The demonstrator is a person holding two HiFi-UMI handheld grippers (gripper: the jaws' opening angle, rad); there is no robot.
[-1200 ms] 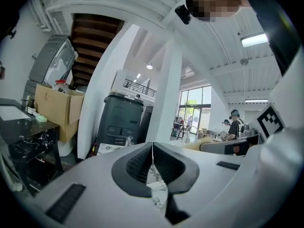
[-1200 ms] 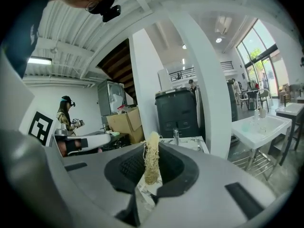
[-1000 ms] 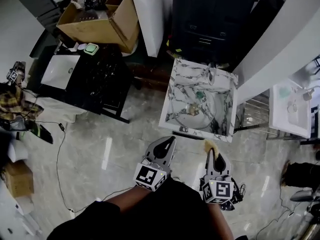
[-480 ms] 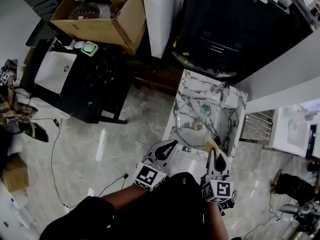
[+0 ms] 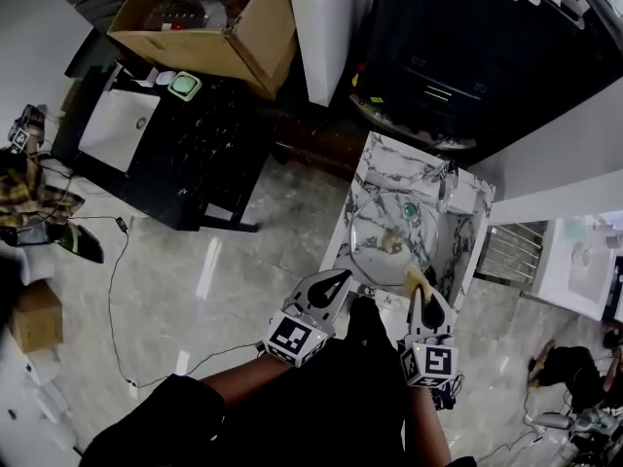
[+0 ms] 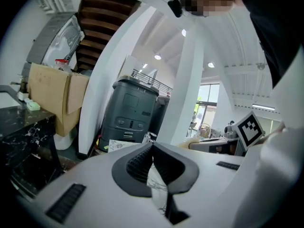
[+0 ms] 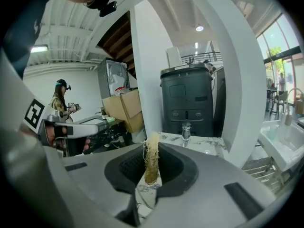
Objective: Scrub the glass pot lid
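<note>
While the scene is viewed from above, a marble-patterned sink stand is seen on a pale glossy floor. The glass pot lid is seen lying flat in the stand's round basin, with a chrome faucet at the far right corner.

Both grippers are held low in the frame, at the near side of the stand and apart from the lid. The left gripper is shown with its jaws closed together, tips touching, and nothing is gripped between them. In the left gripper view, only a sliver of marble is glimpsed through the gap behind the tips.

The right gripper is clamped on a yellowish fibrous scrubber. The scrubber is pinched between the black pads and sticks out past the jaw tips, close to the stand's near edge. In the right gripper view it is seen standing upright in front of the marble top and the faucet.

Beyond the stand, a dark grey cabinet is placed beside a white pillar. To the left, an open cardboard box is seen, and nearer, a black counter with a white basin set into it.
</note>
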